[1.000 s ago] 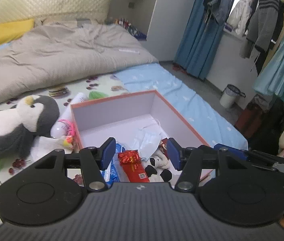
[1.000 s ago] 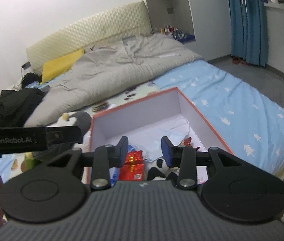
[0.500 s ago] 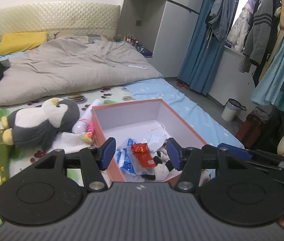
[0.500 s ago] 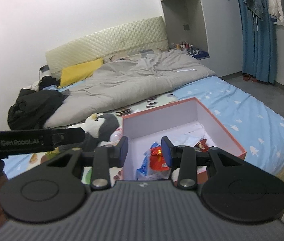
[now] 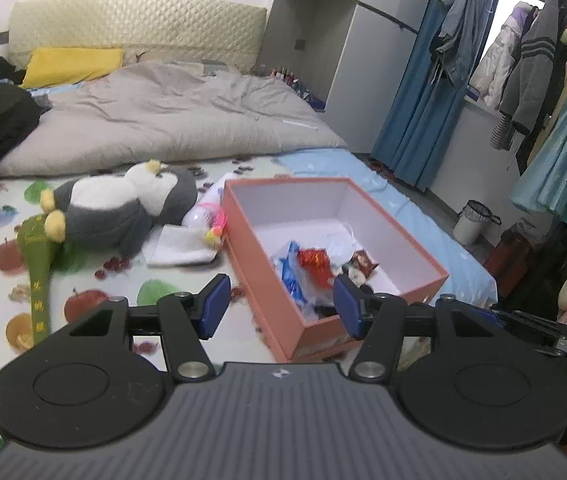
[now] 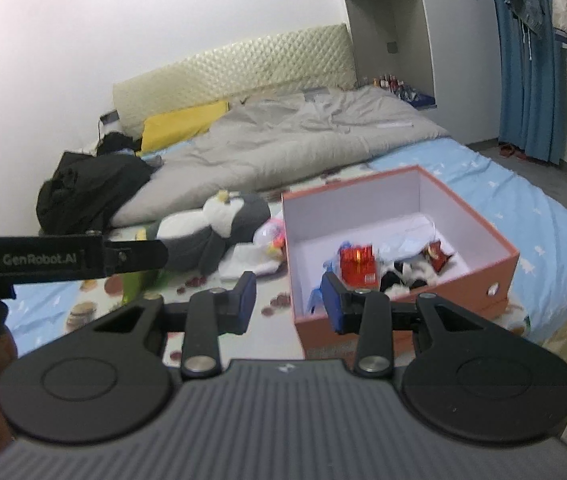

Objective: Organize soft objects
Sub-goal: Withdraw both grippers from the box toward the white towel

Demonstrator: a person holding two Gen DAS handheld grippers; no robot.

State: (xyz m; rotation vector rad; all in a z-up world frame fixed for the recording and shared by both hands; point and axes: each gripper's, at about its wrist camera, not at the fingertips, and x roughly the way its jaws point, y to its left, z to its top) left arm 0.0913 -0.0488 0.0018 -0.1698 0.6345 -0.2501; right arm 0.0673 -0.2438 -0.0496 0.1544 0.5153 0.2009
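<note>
An open orange box (image 5: 261, 276) (image 6: 479, 276) with a white inside stands on the bed's near right. It holds a red packet (image 5: 315, 260) (image 6: 357, 266), a small black-and-white plush (image 6: 405, 276), blue wrappers and white masks. A grey-and-white penguin plush (image 5: 123, 206) (image 6: 213, 226) lies left of the box, with a white folded cloth (image 5: 181, 246) and a green cloth toy (image 5: 37, 264) near it. My left gripper (image 5: 277, 308) is open and empty, held back from the box's near left corner. My right gripper (image 6: 287, 300) is open and empty, near the box's front left corner.
A grey duvet (image 5: 171, 116) covers the far half of the bed, with a yellow pillow (image 5: 71, 66) and black clothes (image 6: 83, 184) at the head. Blue curtains (image 5: 423, 92), hanging clothes (image 5: 531, 64) and a small bin (image 5: 473, 222) stand to the right.
Both grippers have pulled back and up from the box, which now looks smaller and sits further right in the views. More of the bed and the penguin shows. Both stay open.
</note>
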